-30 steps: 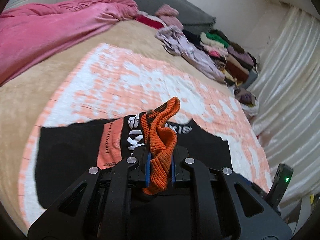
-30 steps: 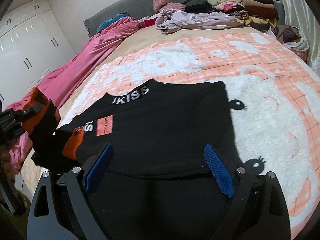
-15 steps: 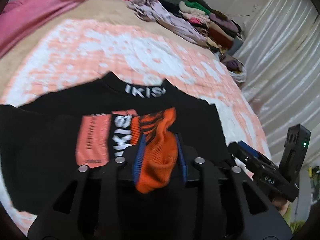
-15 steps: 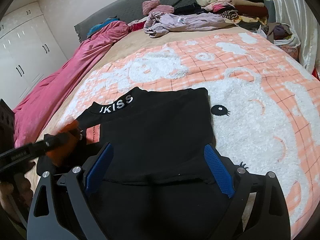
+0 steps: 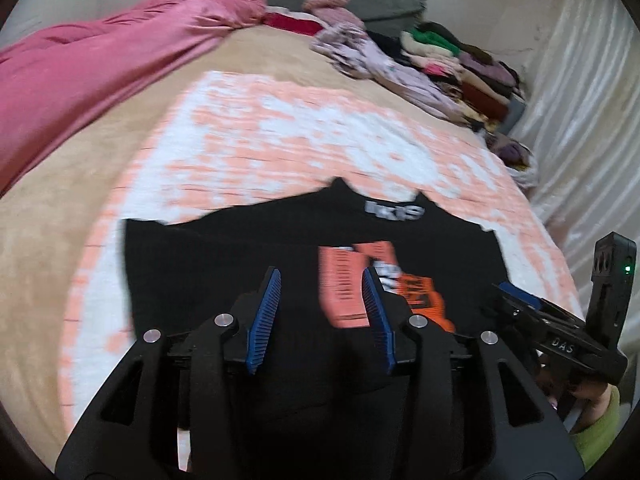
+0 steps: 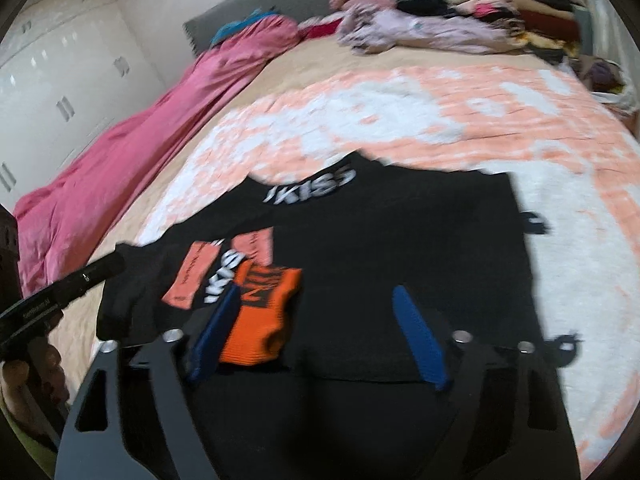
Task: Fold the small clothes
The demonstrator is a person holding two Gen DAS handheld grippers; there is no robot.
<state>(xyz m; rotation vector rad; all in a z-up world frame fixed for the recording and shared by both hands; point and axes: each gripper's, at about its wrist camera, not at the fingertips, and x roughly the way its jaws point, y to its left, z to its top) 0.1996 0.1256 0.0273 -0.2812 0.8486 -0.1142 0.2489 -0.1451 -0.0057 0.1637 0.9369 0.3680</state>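
Your black top point(image 5: 248, 264) lies flat on the peach-and-white blanket point(image 5: 256, 148), collar with white lettering away from you, and its sleeve with the orange cuff point(image 6: 260, 312) is folded across the front. Your left gripper point(image 5: 320, 312) hangs over the top with its jaws partly spread; they have just been opening, and nothing is pinched between them, the cuff lying just past the right blue pad. Your right gripper point(image 6: 316, 332) hangs over the lower part of the top with its jaws wide, though they have just been closing a little; the pads press on nothing, and the cuff lies beside the left one. Both views are blurred, so you cannot tell whether either pad brushes the cloth.

The blanket covers a bed with a tan sheet point(image 5: 80, 184). A pink quilt point(image 5: 92, 64) runs along the left side, and a pile of clothes point(image 6: 500, 12) sits at the far right by the curtain point(image 5: 580, 92). White wardrobes point(image 6: 52, 72) stand at the left.
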